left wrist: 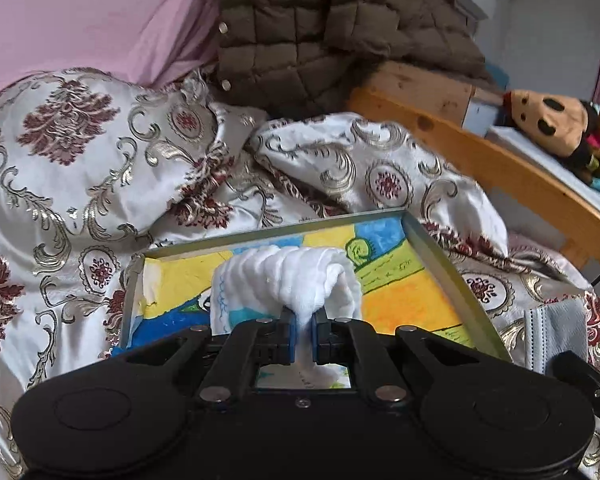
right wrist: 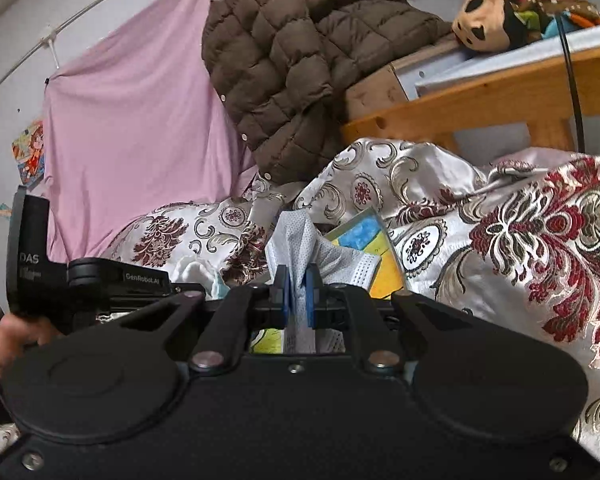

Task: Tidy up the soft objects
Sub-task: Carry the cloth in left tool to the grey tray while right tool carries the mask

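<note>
My left gripper (left wrist: 303, 328) is shut on a white cloth (left wrist: 296, 276), a bunched soft towel held just above a shallow metal tray (left wrist: 452, 268) with a bright yellow, blue and green painted bottom. My right gripper (right wrist: 297, 292) is shut on a pale blue face mask (right wrist: 312, 248), crumpled and held up over the tray's corner (right wrist: 364, 236). The same mask shows at the right edge of the left wrist view (left wrist: 556, 332). The left gripper's body appears at the left of the right wrist view (right wrist: 100, 280), with the white cloth (right wrist: 192, 270) beside it.
The tray lies on a silky patterned quilt (left wrist: 100, 168) that is heaped all around it. A brown puffer jacket (left wrist: 308, 32) hangs behind, beside a pink sheet (left wrist: 80, 12). A wooden bed frame (left wrist: 500, 160) with a plush toy (left wrist: 556, 120) stands at right.
</note>
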`<state>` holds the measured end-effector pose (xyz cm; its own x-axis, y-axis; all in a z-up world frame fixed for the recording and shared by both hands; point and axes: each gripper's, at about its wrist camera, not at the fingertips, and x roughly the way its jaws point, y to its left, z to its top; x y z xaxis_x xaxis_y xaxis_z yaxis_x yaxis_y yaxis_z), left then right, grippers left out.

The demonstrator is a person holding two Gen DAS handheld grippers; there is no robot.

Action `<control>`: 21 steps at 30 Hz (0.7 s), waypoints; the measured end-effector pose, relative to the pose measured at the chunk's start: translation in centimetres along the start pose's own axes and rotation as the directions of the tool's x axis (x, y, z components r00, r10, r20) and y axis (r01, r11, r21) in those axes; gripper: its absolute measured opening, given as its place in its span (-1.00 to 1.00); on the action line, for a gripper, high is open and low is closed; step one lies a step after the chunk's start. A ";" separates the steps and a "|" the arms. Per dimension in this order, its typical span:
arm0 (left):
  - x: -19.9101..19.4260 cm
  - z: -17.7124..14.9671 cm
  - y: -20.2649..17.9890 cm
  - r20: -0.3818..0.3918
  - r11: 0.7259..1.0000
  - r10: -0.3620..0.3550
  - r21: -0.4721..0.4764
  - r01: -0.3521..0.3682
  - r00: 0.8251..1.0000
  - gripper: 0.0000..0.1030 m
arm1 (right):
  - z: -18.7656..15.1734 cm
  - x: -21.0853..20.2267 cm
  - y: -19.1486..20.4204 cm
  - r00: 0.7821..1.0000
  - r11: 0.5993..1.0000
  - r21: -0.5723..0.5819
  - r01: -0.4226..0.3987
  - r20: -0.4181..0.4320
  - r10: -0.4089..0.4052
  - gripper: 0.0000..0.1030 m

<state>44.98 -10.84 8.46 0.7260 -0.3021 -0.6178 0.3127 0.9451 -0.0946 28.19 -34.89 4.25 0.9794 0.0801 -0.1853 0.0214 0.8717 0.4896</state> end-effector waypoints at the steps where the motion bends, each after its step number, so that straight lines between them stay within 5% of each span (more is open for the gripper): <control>1: 0.2 0.2 -0.2 -0.013 1.000 0.001 0.008 -0.001 1.000 -0.86 | 0.1 0.3 -0.3 1.000 1.000 0.001 0.004 -0.001 -0.004 -0.94; 13: 3.2 -0.8 -1.8 -0.133 0.998 0.014 0.065 -0.005 0.991 -0.86 | 0.1 3.5 -1.6 1.000 0.999 0.053 0.001 -0.019 0.000 -0.94; 21: 4.2 -2.7 -1.5 -0.118 0.999 -0.009 0.049 0.014 0.993 -0.86 | -0.3 6.3 -2.6 0.999 0.998 0.068 0.001 -0.054 0.002 -0.94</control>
<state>45.89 -13.23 3.90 0.6460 -0.2934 -0.7047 0.3529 0.9334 -0.0651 34.27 -36.49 1.54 0.9671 0.1083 -0.2303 0.0362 0.8370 0.5460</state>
